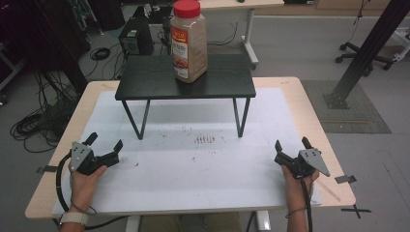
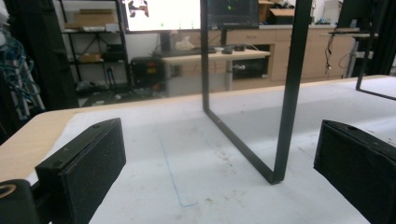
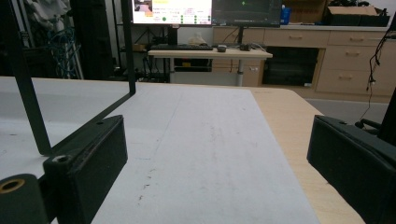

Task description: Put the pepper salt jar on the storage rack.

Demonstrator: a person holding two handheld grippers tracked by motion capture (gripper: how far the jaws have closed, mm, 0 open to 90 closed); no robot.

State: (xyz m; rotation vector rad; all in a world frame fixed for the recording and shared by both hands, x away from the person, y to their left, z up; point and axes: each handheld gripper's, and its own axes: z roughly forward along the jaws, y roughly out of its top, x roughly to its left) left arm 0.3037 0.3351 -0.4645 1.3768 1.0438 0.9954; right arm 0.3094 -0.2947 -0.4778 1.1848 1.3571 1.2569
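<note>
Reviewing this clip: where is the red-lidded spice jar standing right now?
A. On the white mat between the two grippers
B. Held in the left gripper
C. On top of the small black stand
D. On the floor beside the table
C. In the high view the spice jar stands upright on the top of the small black stand, while the left gripper and right gripper rest open and empty near the table's front edge.

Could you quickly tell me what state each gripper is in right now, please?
Left gripper: open, holding nothing, resting low at the white mat.
Right gripper: open, holding nothing, also at the mat.
</note>
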